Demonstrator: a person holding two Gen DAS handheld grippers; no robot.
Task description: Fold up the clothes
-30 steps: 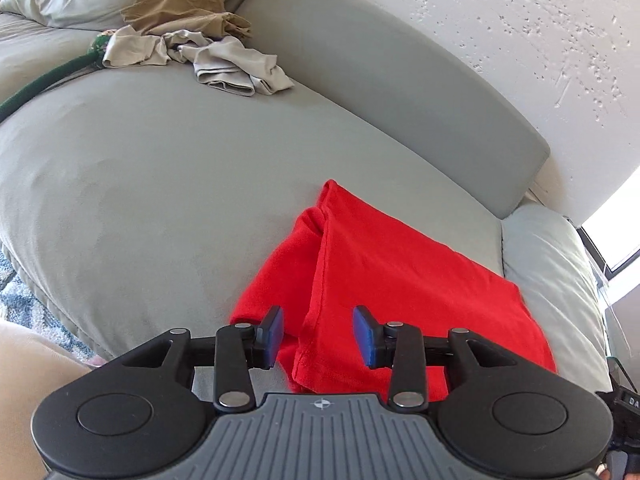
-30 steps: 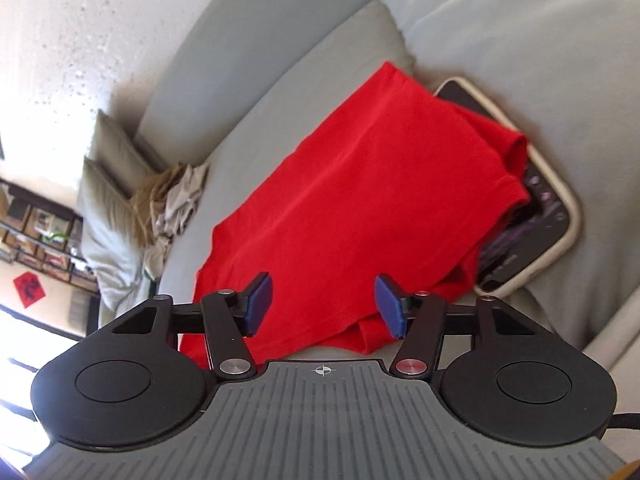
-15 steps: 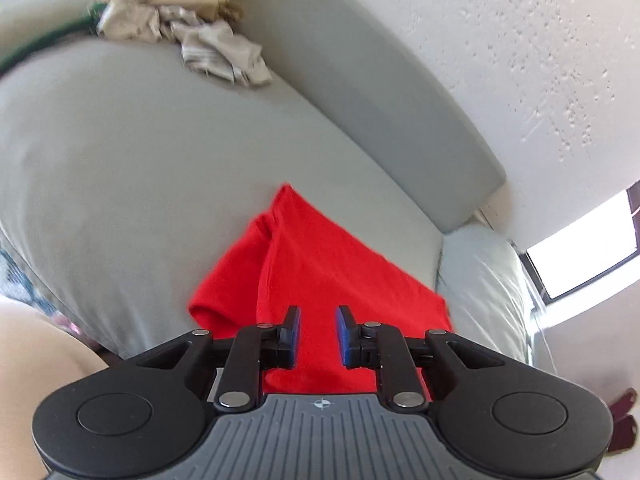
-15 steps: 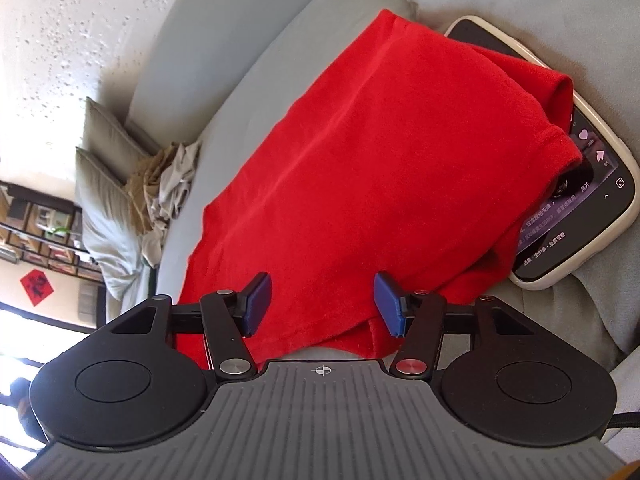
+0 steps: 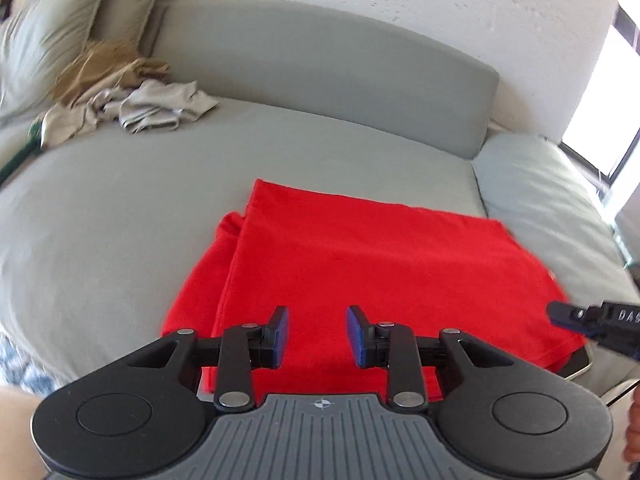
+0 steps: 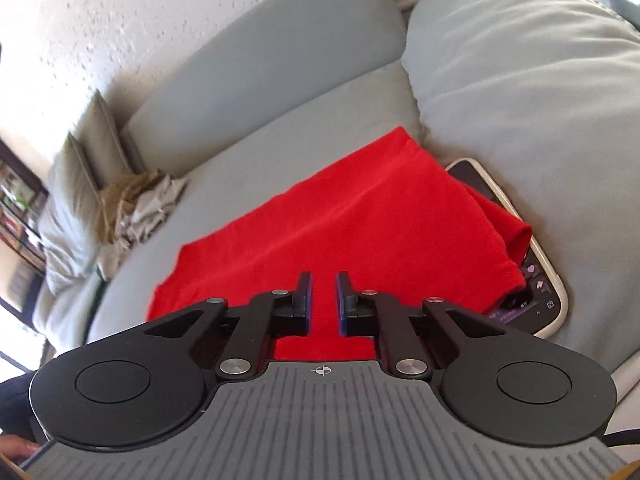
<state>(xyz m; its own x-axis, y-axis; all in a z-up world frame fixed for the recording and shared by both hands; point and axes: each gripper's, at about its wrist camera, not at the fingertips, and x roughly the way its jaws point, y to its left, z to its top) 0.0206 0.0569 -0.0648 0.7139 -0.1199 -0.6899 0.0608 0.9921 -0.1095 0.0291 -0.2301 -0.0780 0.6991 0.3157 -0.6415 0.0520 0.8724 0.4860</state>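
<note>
Red garment (image 5: pixel 360 264): folded flat, centre frame, on grey sofa seat (image 5: pixel 120 208), one edge over a tablet (image 6: pixel 536 280) at right. Left gripper (image 5: pixel 317 334): jaws opening, nothing between. Right gripper (image 6: pixel 323 304): jaws closing, narrow gap, nothing clamped. Crumpled beige clothes (image 5: pixel 132 96): upper left.

A grey sofa (image 5: pixel 120 208) against a white textured wall (image 5: pixel 400 8) — grey cushions (image 6: pixel 520 72) at its ends. A tablet (image 6: pixel 548 292) with a lit screen lies on the seat beside one cushion — partly covered.
</note>
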